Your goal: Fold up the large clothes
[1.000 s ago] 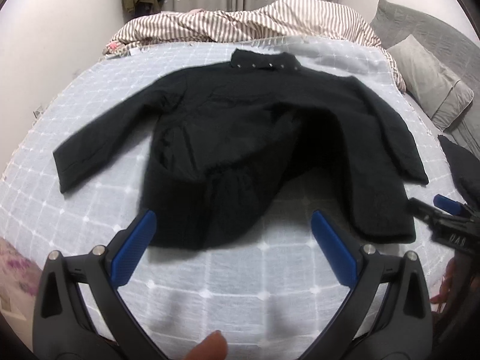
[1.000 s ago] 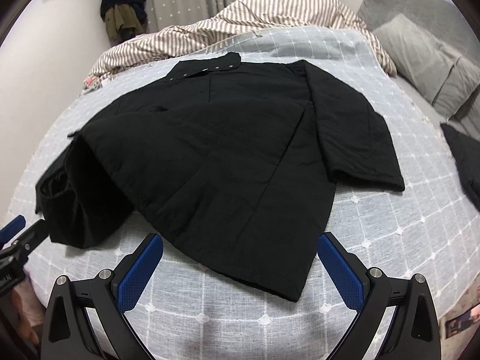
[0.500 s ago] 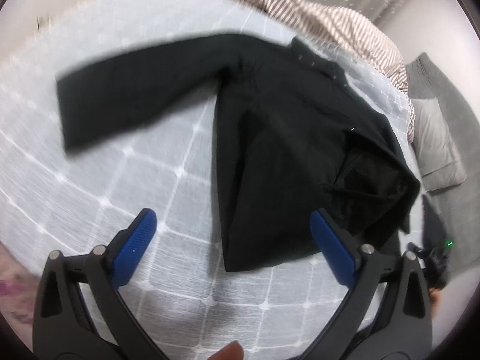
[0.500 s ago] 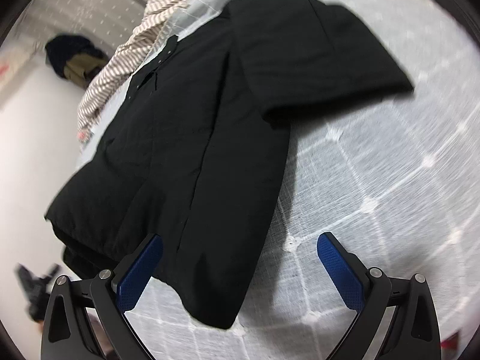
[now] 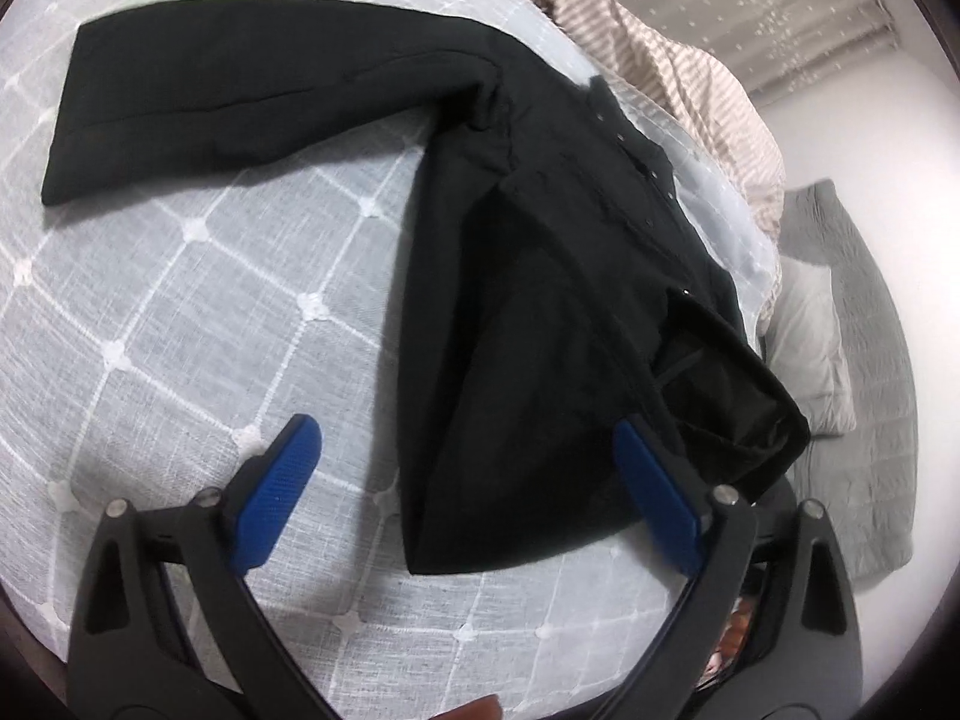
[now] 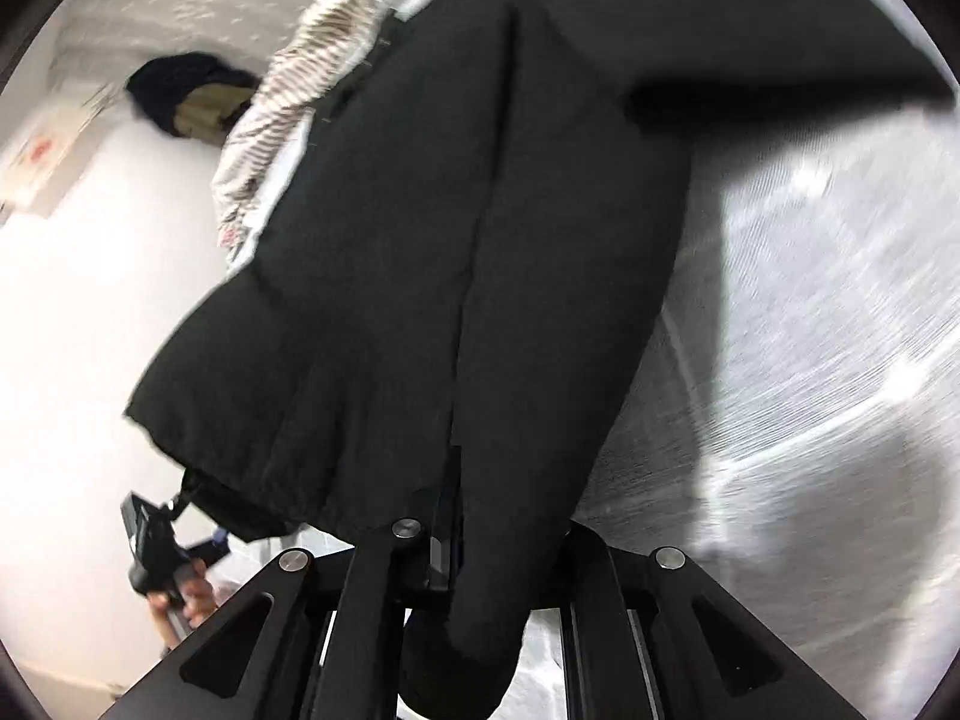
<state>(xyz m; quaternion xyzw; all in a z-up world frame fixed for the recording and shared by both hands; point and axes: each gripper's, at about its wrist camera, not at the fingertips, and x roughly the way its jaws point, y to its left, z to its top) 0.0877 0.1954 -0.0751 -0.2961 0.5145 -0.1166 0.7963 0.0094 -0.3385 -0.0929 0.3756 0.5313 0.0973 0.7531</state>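
Observation:
A black jacket (image 5: 540,312) lies on the bed's white-checked grey cover (image 5: 180,300). Its body is folded over on itself, and one sleeve (image 5: 240,102) stretches out to the upper left. My left gripper (image 5: 468,492) is open and empty, hovering over the jacket's lower hem. In the right wrist view the jacket (image 6: 480,240) fills the frame. My right gripper (image 6: 474,570) is shut on the jacket's hem corner, with the cloth bunched between its arms and its blue pads hidden. The right gripper is hidden in the left wrist view.
A striped duvet (image 5: 660,72) is bunched at the head of the bed. Grey pillows (image 5: 840,348) lie to the right. A dotted curtain (image 5: 750,0) hangs behind. In the right wrist view, dark clothes (image 6: 192,96) hang by the white wall.
My right gripper went from open above the hem to shut on the jacket's hem corner. My left gripper swung left around the jacket and stayed open. The jacket body got folded over.

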